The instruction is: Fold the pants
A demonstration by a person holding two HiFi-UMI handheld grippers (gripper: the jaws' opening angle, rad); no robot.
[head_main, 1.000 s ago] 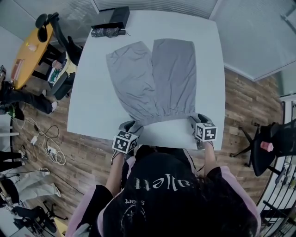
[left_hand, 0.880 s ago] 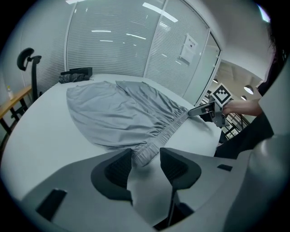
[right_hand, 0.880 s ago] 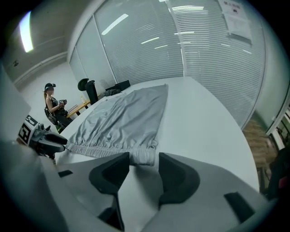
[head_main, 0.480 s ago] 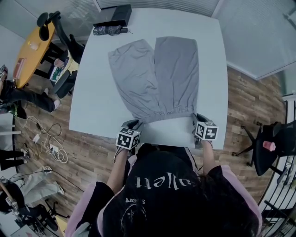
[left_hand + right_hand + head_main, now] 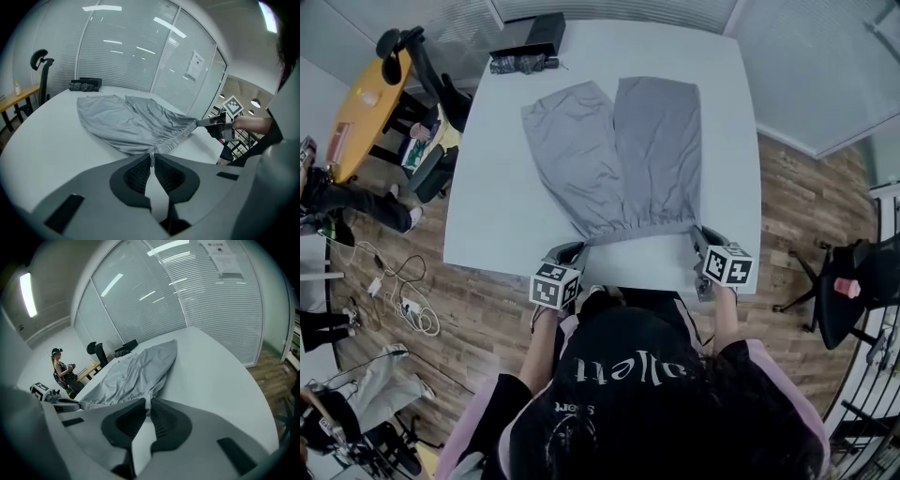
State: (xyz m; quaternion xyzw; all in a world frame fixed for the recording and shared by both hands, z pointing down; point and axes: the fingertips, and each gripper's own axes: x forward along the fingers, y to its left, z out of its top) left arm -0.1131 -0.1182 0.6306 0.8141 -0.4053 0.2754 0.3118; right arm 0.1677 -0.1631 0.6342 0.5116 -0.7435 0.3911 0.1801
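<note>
fingers (image 5: 136, 172) on left gripper (image 5: 151, 158) and right gripper (image 5: 147, 405) have just been closing, each now pinching a waistband (image 5: 639, 228) corner, likely to keep it taut for the fold. pants (image 5: 619, 150) lie flat on bench (image 5: 497, 216), legs pointing away.

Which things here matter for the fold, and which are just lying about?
In the job:
- grey pants, spread on the white table
- left claw, jaws have just closed on a waistband corner
- right claw, jaws have just closed on the other corner

Lying about:
- black box and dark bundle at the table's far edge
- yellow table, office chair, floor cables
</note>
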